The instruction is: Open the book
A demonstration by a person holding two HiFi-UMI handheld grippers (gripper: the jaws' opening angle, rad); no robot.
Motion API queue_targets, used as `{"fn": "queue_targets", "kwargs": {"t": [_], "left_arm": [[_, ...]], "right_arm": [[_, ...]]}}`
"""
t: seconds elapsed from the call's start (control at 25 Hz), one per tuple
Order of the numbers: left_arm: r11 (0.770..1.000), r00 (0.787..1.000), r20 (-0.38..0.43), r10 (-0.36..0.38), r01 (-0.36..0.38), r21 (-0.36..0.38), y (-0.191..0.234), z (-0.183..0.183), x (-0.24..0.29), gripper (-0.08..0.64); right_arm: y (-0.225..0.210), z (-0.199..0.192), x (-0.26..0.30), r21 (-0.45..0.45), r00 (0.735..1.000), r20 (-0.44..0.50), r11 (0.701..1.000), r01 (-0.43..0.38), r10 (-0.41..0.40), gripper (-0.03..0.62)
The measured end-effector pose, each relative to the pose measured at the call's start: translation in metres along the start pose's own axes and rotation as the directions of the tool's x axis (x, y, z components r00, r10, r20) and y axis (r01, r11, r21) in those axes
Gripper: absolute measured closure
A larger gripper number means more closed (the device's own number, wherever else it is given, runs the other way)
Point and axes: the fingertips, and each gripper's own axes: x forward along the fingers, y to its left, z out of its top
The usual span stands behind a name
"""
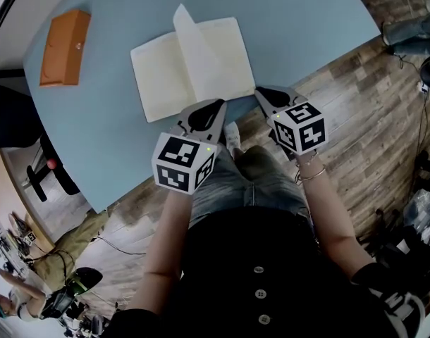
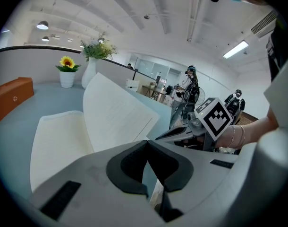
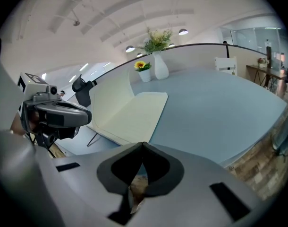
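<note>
Closest to the person, both grippers hover at the near edge of the blue table [image 1: 306,34], side by side and apart from each other. The left gripper [image 1: 213,110] has its jaws closed tip to tip with nothing between them, and the right gripper [image 1: 266,95] is closed and empty in the same way. Just beyond their tips lies the book [image 1: 190,65], flat on the table and already spread open. Neither gripper touches it. The left gripper points toward its near edge around the spine, while the right sits off its near right corner. Its pages are cream and blank-looking, and one loose page [image 1: 194,48] stands up along the middle, curving over; the left gripper view shows faint ruled lines on that page [image 2: 115,112] but no writing to read. Farther back on the left, well apart from the book, lies an orange case [image 1: 65,48] with a small pale mark too small to read. At the table's far side stand a potted sunflower [image 2: 67,74] and a white vase [image 2: 89,72] of greenery.
</note>
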Motion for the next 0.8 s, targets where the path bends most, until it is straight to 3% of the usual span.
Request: {"fn": "queue_targets", "kwargs": {"t": [0.36,0.8], "left_arm": [[1.0,1.0,0.011,0.013,-0.013,0.0,-0.002,0.005,-0.002,0.548],[0.999,0.998,0.035,0.043,-0.043,0.002,0.003,0.01,-0.015,0.548]], "right_arm": [[-0.003,0.0,0.0,-0.11,0.996,-0.032,0.991,0.08,-0.084,0.572],[0.0,0.012,-0.01,-0.135,0.997,0.001,0.988,0.076,-0.076,0.546]]}}
